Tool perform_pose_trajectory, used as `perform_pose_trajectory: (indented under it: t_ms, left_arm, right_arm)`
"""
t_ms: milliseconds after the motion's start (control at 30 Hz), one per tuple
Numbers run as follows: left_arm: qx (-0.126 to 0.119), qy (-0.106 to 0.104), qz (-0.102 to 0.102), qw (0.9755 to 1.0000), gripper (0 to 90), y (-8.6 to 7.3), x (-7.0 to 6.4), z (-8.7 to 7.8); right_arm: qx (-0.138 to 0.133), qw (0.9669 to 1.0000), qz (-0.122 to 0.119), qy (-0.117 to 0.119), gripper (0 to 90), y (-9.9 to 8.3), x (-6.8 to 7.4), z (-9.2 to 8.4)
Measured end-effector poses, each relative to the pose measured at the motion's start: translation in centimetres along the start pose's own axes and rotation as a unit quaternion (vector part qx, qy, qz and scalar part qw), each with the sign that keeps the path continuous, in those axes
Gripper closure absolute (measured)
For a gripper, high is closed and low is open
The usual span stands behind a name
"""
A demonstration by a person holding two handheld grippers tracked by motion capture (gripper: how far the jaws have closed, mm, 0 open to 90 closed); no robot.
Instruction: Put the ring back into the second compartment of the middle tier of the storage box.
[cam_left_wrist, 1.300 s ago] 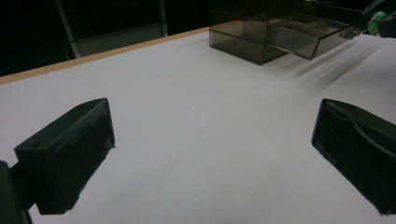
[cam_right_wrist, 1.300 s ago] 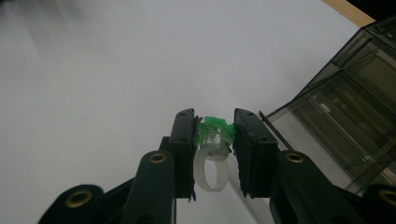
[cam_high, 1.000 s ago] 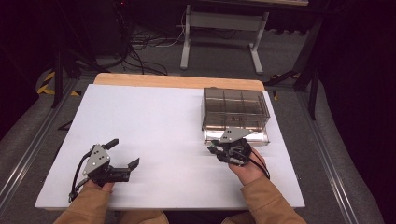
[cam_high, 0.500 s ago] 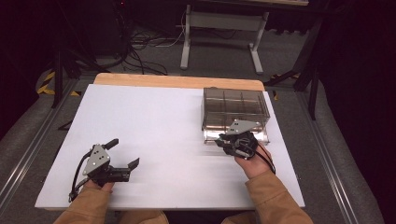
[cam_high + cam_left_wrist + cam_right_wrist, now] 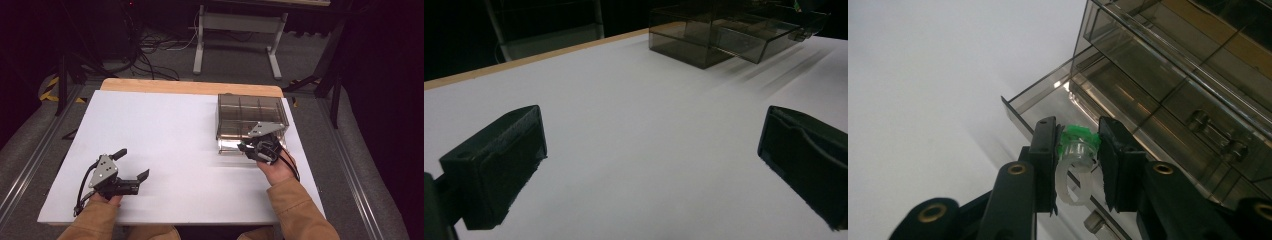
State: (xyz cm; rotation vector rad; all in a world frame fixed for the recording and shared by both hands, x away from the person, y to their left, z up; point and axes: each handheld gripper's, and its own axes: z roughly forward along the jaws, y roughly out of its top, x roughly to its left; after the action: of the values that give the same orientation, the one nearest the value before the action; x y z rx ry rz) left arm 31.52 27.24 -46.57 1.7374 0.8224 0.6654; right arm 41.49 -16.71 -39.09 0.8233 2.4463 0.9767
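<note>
A smoky clear drawer box (image 5: 252, 112) stands at the table's right, its lowest drawer (image 5: 227, 146) pulled out toward me. My right gripper (image 5: 248, 148) hovers over that drawer's front, shut on a small clear plastic ring with a green top (image 5: 1077, 136). In the right gripper view the jaws (image 5: 1078, 150) pinch the ring just above the open drawer's rim (image 5: 1048, 107). My left gripper (image 5: 134, 163) rests at the near left of the table, open and holding nothing. From the left gripper view its wide jaws (image 5: 649, 165) frame bare white surface, with the box (image 5: 704, 35) far off.
The white table top (image 5: 165, 130) has a wooden far edge (image 5: 190, 87). Other drawers in the box are closed, with small handles (image 5: 1218, 135). Beyond the table lie a dark floor, cables and a metal stand (image 5: 235, 30).
My right hand has carried the ring a little to the right and away from me, closer over the open drawer. The left gripper has stayed put.
</note>
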Motion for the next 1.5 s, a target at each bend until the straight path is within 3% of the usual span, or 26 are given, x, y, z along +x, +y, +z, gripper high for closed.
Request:
perform_pose_trajectory:
  t_ms: [867,1500]
  left_arm:
    - [-0.001,0.001,-0.001,1.0000,0.3,0.0,0.0,0.0]
    - [-0.001,0.000,-0.002,1.0000,0.3,0.0,0.0,0.0]
  right_arm:
    - [0.035,0.9976,0.052,-0.031,69.8,-0.2,-3.0,1.1]
    - [0.058,0.9948,0.068,-0.049,69.5,-1.1,-4.2,1.8]
